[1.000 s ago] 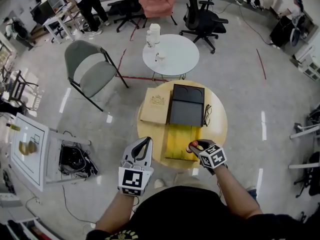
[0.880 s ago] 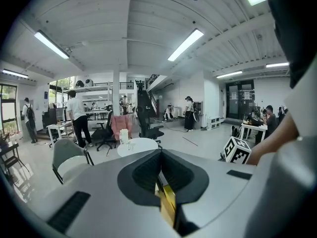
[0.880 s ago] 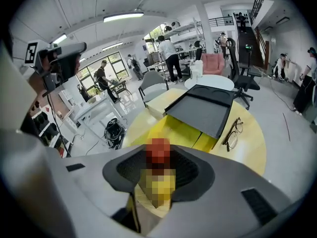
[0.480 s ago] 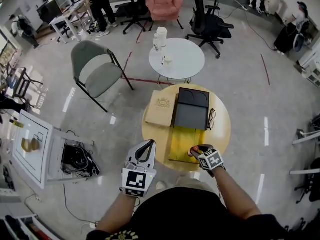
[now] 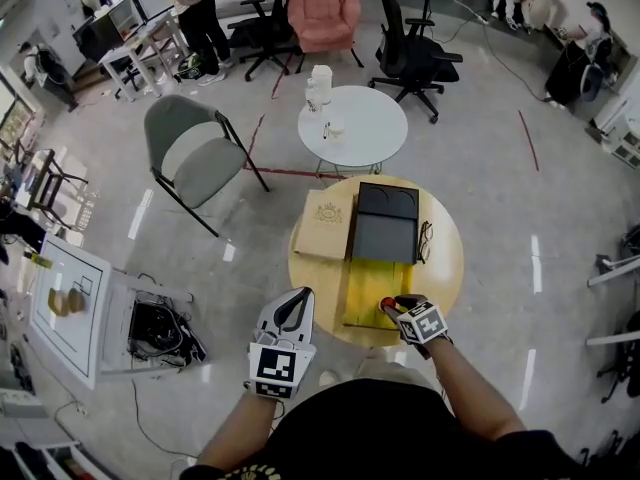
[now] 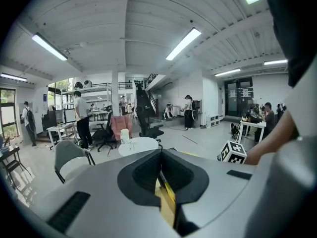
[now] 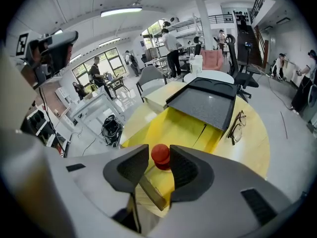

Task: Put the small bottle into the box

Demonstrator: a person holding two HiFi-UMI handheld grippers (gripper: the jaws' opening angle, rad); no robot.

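Note:
A small bottle with a red cap [image 7: 160,154] sits between the jaws of my right gripper [image 7: 159,166], which is shut on it. In the head view the bottle [image 5: 386,305] hangs over the near right corner of the open box's yellow part [image 5: 372,280]. The box's black part [image 5: 384,223] lies beyond the yellow part, toward the far side of the round wooden table [image 5: 445,268]. My left gripper [image 5: 291,311] is off the table's near left edge with its jaws together and nothing held. The left gripper view looks out over the room.
A beige flat cover [image 5: 322,226] lies left of the black part, and a pair of glasses [image 5: 427,240] to its right. Beyond stand a white round table [image 5: 353,125] with cups, a grey folding chair [image 5: 195,146] and office chairs. People stand at the far desks.
The head view has shifted slightly. The right gripper still holds the bottle over the same near corner of the yellow part; the left gripper has stayed beside the table.

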